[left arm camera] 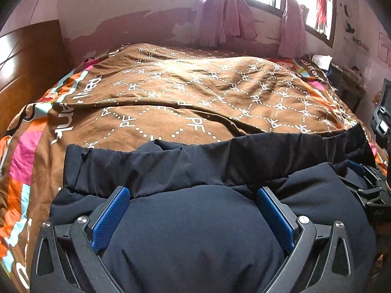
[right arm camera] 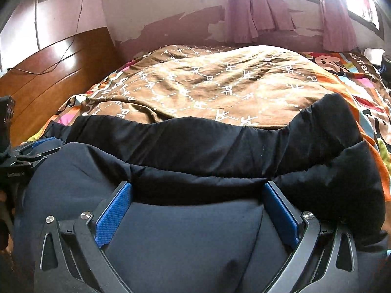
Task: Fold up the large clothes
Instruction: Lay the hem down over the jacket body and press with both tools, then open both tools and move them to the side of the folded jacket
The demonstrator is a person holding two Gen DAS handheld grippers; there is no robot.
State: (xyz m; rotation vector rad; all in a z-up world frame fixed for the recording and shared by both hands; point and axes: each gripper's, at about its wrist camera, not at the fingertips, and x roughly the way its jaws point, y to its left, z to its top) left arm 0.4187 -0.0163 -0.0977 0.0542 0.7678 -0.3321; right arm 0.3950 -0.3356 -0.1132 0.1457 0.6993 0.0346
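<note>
- Dark navy padded garment (left arm camera: 190, 232) lies on a bed, bulging up between both sets of jaws.
- Left gripper (left arm camera: 193, 195) stands wide, clamping nothing, blue pads either side of the puffy cloth.
- Right gripper (right arm camera: 198, 190) likewise wide, over the same garment.
- Brown patterned quilt (left arm camera: 185, 92) stretches beyond the jaws.
- Garment looks soft, bulky, probably slippery; the thinner black hem band (left arm camera: 195, 163) just ahead of the jaws seems the best hold.
</note>
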